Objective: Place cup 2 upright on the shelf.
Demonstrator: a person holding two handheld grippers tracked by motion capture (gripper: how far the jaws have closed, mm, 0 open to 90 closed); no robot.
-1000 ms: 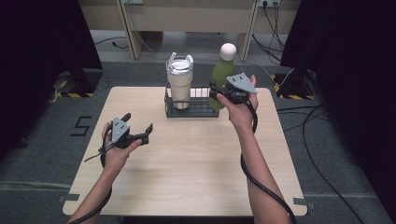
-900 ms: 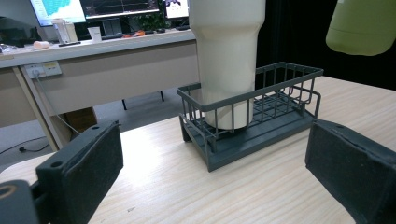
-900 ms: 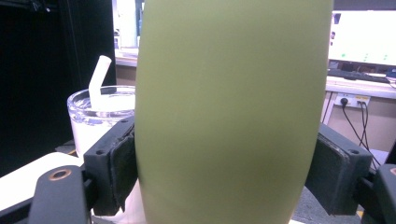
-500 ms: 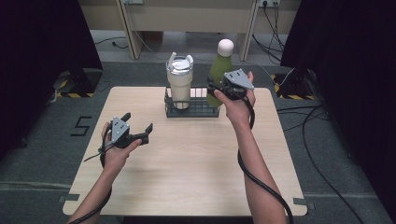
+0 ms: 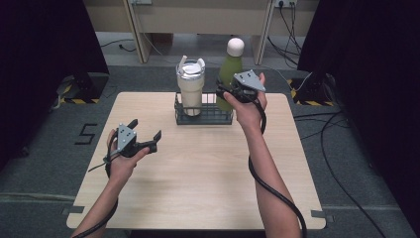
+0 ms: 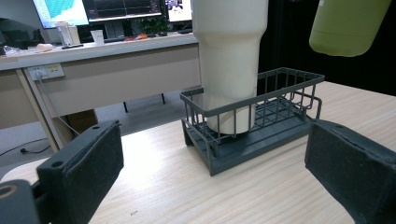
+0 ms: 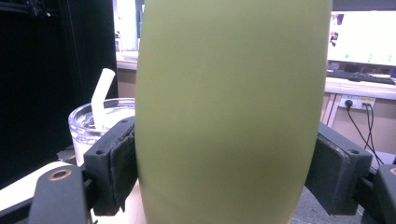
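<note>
Two grippers: right gripper (image 5: pixel 229 94) jaws clamp green bottle (image 7: pixel 233 112) mid-body, lifted clear above wire basket (image 6: pixel 254 123), likely for removal; left gripper (image 5: pixel 144 135) jaws apart, idle.

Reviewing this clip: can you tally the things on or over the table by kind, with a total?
Bottles: 1, the green bottle, clamped in the right gripper and lifted above the rack
Tumblers: 1, the cream tumbler, standing in the rack
Wire racks: 1, the dark wire rack
Grippers: 2, counting the open left gripper
Total: 5
</note>
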